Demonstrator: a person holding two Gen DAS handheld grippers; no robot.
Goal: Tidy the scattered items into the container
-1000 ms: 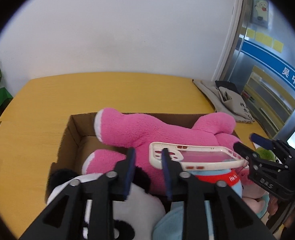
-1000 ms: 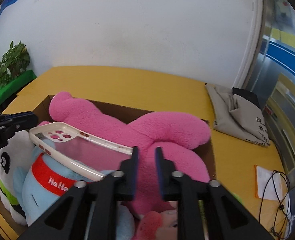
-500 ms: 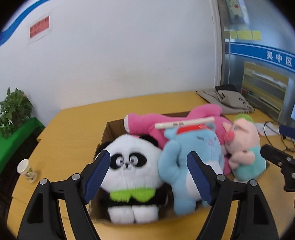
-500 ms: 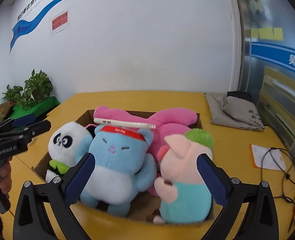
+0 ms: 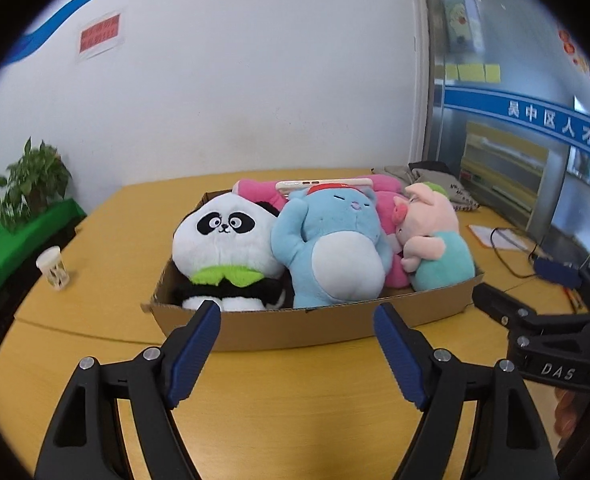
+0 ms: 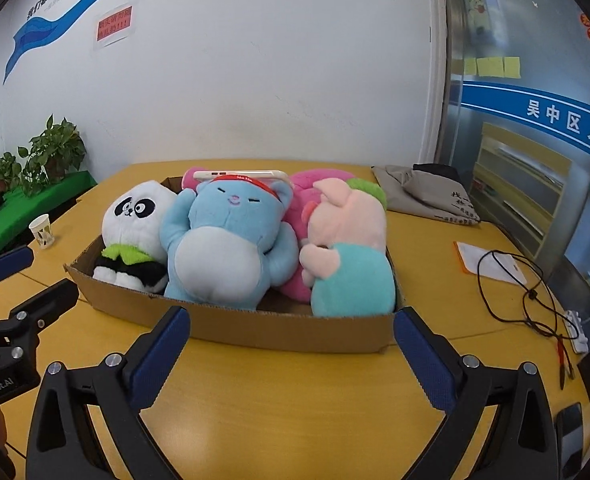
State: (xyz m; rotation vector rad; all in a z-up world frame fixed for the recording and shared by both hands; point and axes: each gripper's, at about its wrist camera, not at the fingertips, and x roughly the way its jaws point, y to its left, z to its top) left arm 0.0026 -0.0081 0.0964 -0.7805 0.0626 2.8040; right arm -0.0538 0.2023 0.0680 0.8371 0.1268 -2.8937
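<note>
- Left wrist view: the yellow bench (image 5: 295, 400) fills the lower frame, and the cardboard box (image 5: 315, 324) sits mid-frame. A second ago both cameras were close over the toys; now they have pulled well back.
- The box holds a panda plush (image 5: 225, 248) at left, a blue plush (image 5: 335, 248) in the centre, a pig plush (image 5: 435, 244) at right and a pink plush (image 5: 383, 196) behind them.
- The left gripper (image 5: 295, 350) hangs before the box's near wall, jaws wide apart and empty; a second ago they were nearly together at the case.
- The right gripper (image 6: 291, 354) likewise stands wide and empty.
- The phone case (image 5: 323, 185), held over the toys a second ago, now lies across the blue plush's head at upper centre.
- A paper cup (image 5: 53, 268) stands apart at left; whether it counts as a scattered item I cannot tell. Otherwise the tidying looks finished.
</note>
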